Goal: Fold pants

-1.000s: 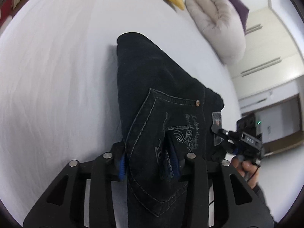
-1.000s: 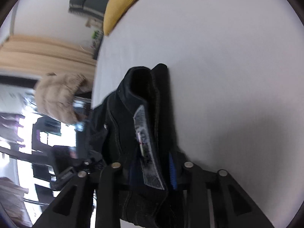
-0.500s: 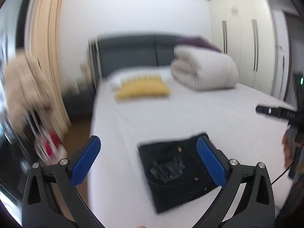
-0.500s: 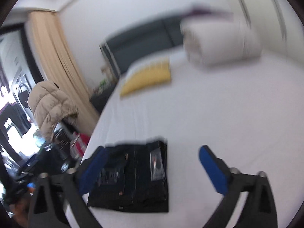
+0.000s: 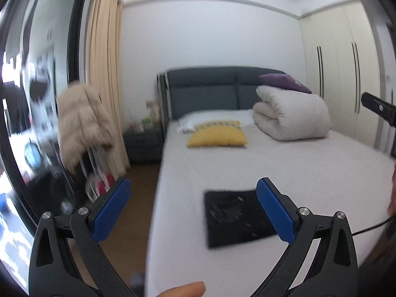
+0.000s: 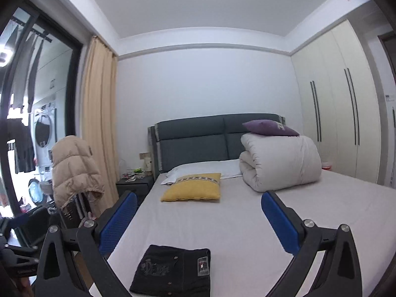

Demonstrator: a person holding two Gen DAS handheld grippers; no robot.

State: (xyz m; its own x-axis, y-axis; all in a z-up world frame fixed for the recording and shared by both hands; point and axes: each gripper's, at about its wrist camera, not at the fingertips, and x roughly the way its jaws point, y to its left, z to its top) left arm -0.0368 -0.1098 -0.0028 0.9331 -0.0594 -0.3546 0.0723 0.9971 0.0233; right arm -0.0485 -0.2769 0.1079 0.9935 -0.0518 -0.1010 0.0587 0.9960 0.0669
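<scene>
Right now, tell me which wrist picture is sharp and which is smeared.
Left wrist view: motion-blurred, worst at the window side, and the folded pants look smudged. Right wrist view: sharp, the label on the pants shows, with fisheye bending of the wardrobe. Even daylight, no glare on the bed.

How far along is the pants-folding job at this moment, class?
Done: the dark pants lie as a compact folded rectangle near the foot of the white bed. In hand: nothing; the left gripper and right gripper both stand wide open and empty, clear of the cloth. Left: apparently nothing, unless tidying is wanted.
</scene>
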